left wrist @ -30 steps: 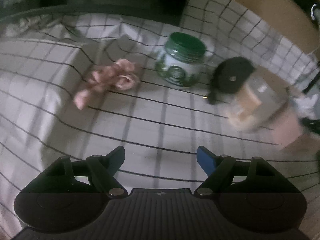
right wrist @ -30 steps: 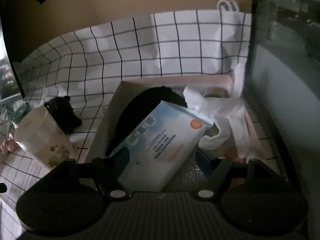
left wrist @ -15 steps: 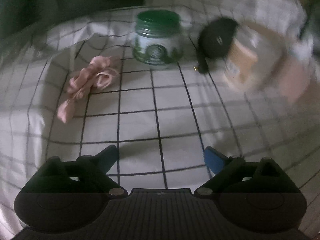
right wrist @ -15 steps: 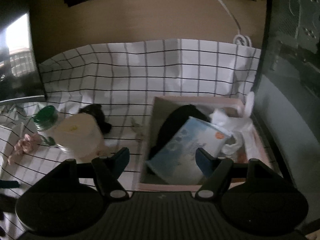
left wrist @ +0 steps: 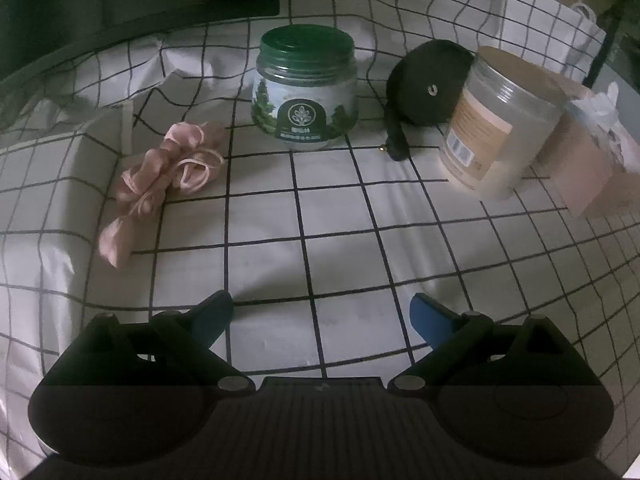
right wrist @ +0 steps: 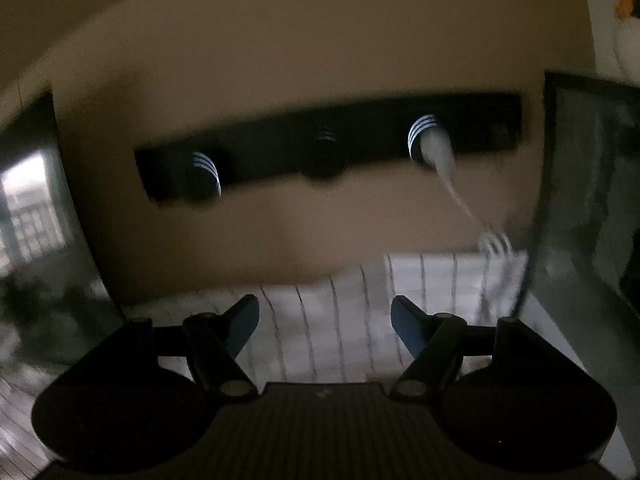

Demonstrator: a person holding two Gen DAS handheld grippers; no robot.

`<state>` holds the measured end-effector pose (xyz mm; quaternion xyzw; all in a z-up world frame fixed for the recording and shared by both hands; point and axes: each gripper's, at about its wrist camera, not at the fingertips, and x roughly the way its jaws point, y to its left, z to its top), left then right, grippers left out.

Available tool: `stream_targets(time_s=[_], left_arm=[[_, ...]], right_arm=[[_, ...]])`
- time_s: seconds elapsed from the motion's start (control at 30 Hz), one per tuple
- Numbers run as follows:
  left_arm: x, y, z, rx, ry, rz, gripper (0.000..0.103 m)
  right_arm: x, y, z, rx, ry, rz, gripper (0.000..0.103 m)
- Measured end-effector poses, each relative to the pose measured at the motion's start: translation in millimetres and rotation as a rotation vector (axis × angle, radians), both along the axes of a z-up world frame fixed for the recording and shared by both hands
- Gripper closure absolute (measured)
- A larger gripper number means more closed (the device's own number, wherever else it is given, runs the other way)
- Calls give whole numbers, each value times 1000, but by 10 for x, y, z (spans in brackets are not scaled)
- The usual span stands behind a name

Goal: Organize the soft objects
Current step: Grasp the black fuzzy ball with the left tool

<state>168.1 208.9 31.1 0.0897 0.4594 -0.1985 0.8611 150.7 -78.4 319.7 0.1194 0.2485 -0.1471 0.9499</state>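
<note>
The pink scrunchie [left wrist: 160, 184] lay on the checked cloth [left wrist: 340, 220] that covered the tabletop, up ahead of the left claw [left wrist: 322, 314] and off to its left side. It was well apart from the claw, with bare cloth between them. The scrunchie was long and thin, and it ran on a slant, with its low end nearer the claw and its top end close to the green-lid jar [left wrist: 305, 90]. The left claw was wide open and held nothing; only cloth showed between its two blue tips. The right claw [right wrist: 325, 322] was open too, with nothing in it, and it pointed high at the wall, where a dark strip [right wrist: 328, 148] hung, so it was not aimed at the soft things at all. So the left claw looked like the nearer one for the scrunchie. To grab it, the claw would probably need to go forward and to the left, and bite across the thin way, not along the long way. A black soft pouch [left wrist: 430, 84] leaned behind the clear jar [left wrist: 500, 120], ahead and to the right, beside the pink box [left wrist: 588, 168].
</note>
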Motion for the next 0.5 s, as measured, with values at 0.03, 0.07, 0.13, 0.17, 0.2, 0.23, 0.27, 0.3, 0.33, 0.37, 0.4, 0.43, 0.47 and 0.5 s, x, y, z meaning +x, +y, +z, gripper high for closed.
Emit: stream_targets(time_s=[0.03,0.07,0.13,0.17,0.2,0.23,0.27,0.3,0.33,0.37,0.4,0.43,0.47,0.5], left_arm=[[-4,-7,-3,4,-3,8,4],[-12,-26,-7,12,-7,19,4],[-17,-61,-13,28,-15,43,5],[-10,-79,-10,36,-10,57,5],[7,-82,9,32,8,81,6],[31,-58,49,7,36,115,12],[57,-26,105,-23,55,144,21],[70,-7,175,-44,56,163,25],[81,6,287,-61,39,184,26],[87,11,408,-77,16,202,26],[97,16,520,-94,0,217,26],[122,15,693,-132,-14,233,26],[145,5,820,-162,-19,236,26],[195,-36,986,-202,-20,228,26]], right_arm=[[44,-36,94,4,-7,13,30],[110,-70,178,-2,-9,33,30],[221,-100,242,-46,-10,56,30],[272,-114,244,-76,-12,65,30],[316,-132,226,-96,-15,81,30],[342,-159,197,-95,-15,101,30],[361,-217,151,-75,-15,127,30],[377,-293,92,-44,-11,154,30],[385,-365,39,-19,-9,173,30],[372,-454,-30,0,-15,185,30],[350,-534,-109,10,-25,190,30],[317,-616,-188,22,-29,193,30],[295,-714,-283,44,-21,197,30],[275,-808,-366,69,-10,201,30]])
